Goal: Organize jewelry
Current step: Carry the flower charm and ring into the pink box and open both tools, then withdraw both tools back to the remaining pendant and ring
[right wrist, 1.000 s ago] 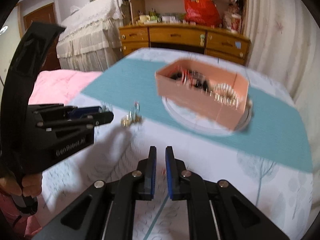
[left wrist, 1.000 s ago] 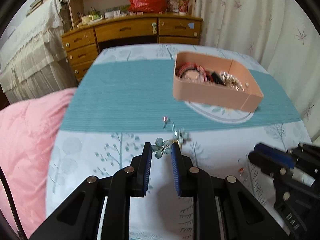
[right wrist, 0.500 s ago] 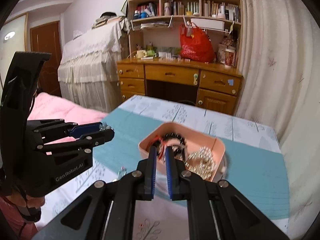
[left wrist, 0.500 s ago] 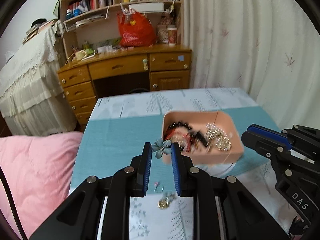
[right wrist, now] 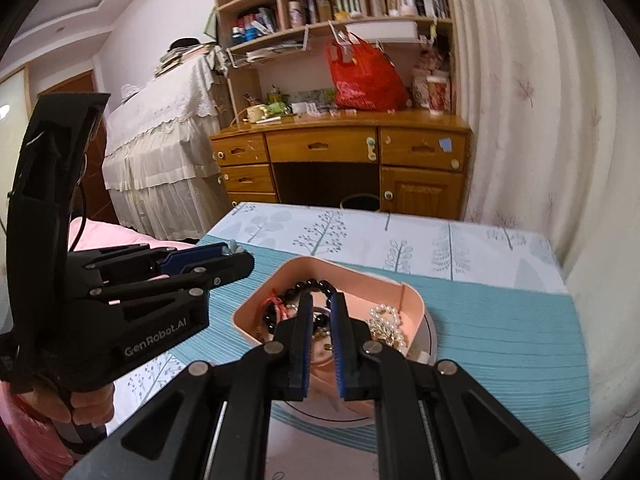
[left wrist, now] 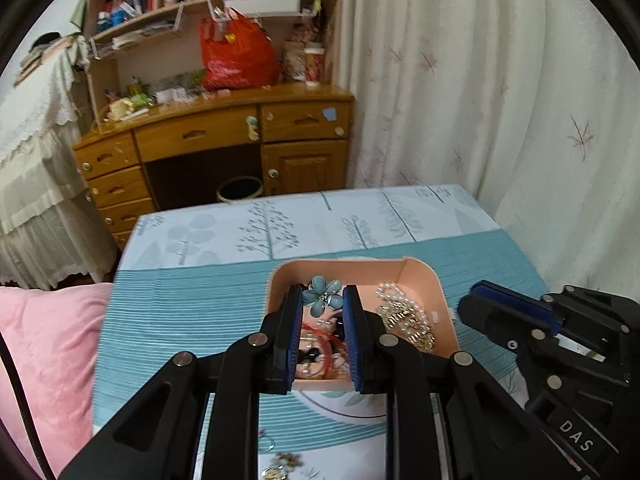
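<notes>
My left gripper [left wrist: 322,295] is shut on a teal flower ornament [left wrist: 320,285], which hangs at the fingertips over the left half of the pink box [left wrist: 352,266]. In the box lie a red cord, a black bead bracelet [right wrist: 316,284] and a pearl and gold chain [left wrist: 404,312]. My right gripper [right wrist: 321,300] is shut, with nothing visible between its pads, and hovers over the near side of the pink box [right wrist: 344,270]. In the right wrist view the left gripper [right wrist: 236,256] sits just left of the box. A gold and teal piece [left wrist: 282,462] lies loose on the cloth below the left fingers.
The box stands on a round white plate [right wrist: 428,332] on a teal runner over a tree-print tablecloth. A pink quilt [left wrist: 44,352] borders the table's left edge. Beyond the far edge are a wooden desk [left wrist: 224,136] and a bin; a curtain [left wrist: 500,100] hangs on the right.
Both grippers rose and moved forward from the near tablecloth to above the pink box. The flower ornament came up off the cloth in the left gripper.
</notes>
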`<state>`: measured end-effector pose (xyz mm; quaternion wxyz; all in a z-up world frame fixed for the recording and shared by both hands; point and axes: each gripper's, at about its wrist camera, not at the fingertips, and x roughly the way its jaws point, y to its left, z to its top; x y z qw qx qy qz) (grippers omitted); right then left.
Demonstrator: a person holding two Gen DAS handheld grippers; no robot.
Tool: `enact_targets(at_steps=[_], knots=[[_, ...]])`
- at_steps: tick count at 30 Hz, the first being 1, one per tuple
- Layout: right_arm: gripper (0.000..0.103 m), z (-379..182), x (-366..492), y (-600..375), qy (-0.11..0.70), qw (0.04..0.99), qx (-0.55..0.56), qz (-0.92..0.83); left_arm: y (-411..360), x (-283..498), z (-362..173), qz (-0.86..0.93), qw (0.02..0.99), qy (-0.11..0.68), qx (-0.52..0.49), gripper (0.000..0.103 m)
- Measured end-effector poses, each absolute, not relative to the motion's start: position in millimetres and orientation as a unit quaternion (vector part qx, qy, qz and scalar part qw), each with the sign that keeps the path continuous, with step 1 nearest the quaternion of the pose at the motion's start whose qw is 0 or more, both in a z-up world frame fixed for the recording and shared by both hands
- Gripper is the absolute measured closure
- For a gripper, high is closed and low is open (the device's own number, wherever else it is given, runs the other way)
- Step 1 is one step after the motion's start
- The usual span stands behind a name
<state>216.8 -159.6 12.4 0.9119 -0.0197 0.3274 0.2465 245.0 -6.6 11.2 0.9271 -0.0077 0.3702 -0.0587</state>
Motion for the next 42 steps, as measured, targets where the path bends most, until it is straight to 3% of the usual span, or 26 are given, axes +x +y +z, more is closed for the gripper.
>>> enact_targets(at_steps=[1,2,4,11,15,30,42], knots=[[0.094,7,222,-162,0.339,0.907,-0.012,0.248,-9,249,6,-0.063,0.923,0.378,-0.007,0.075],[0.093,3,226,-163,0.349,0.903,-0.008,0.25,-10,251,3,-0.063,0.921,0.385,-0.008,0.054],[0.088,-6,232,-169,0.368,0.898,0.003,0.24,-12,254,-4,-0.06,0.917,0.394,-0.01,0.042],[0.083,-10,234,-178,0.376,0.898,0.021,0.227,-4,252,-4,-0.048,0.914,0.402,-0.013,0.042],[0.07,-4,228,-180,0.371,0.899,0.027,0.23,1,246,-1,-0.039,0.912,0.407,-0.013,0.036],[0.07,9,157,-187,0.334,0.911,0.025,0.24,38,175,13,-0.001,0.916,0.401,-0.023,0.034],[0.069,-30,85,-175,0.296,0.918,-0.061,0.257,41,126,-24,-0.02,0.906,0.422,-0.015,0.029]])
